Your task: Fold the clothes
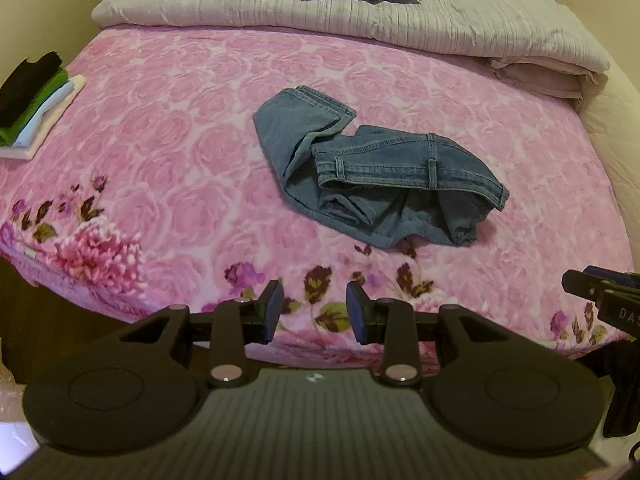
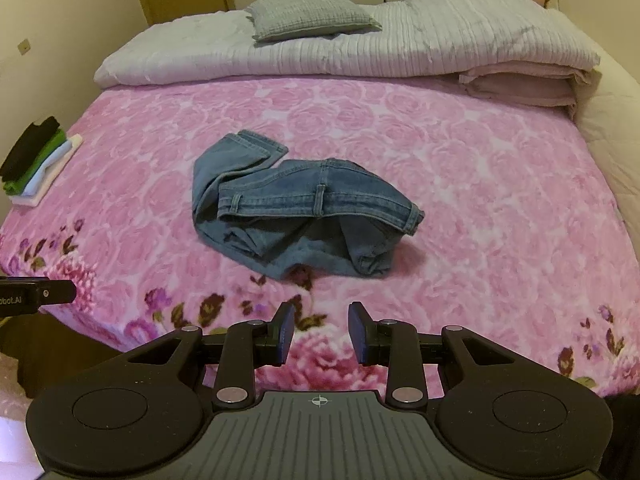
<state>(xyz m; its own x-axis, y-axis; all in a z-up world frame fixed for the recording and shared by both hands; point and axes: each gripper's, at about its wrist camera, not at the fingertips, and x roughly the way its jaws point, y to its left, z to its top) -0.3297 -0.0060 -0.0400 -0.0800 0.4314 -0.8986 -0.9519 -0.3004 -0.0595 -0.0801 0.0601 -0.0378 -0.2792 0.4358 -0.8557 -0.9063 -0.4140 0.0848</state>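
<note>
Nearest the lens, the left tongs (image 1: 315,312) hang above the foot edge of the bed with their blue-padded fingers (image 1: 274,309) spread apart and nothing between them. The right tongs (image 2: 321,334) sit level over the same edge, equally parted and empty, and both point toward the head of the bed. Each black, ribbed body shows at the margin of the other's view, so the two are side by side.

Under them lies a plush pink blanket (image 2: 480,200) embossed with roses, with darker printed flowers along its near border. Its surface lies smooth and flat.

Mid-bed, well apart from both tongs, is a crumpled pair of blue denim jeans (image 2: 296,212), waistband and belt loops uppermost, one hemmed leg doubled back toward the left. Bare blanket surrounds the jeans on every side.

At the far left edge rests a neat stack of folded clothes (image 1: 32,104), black over green over pale blue and white. Beyond, a ribbed grey-white quilt (image 2: 440,40) is bunched across the head, a grey textured pillow (image 2: 308,14) on top.
</note>
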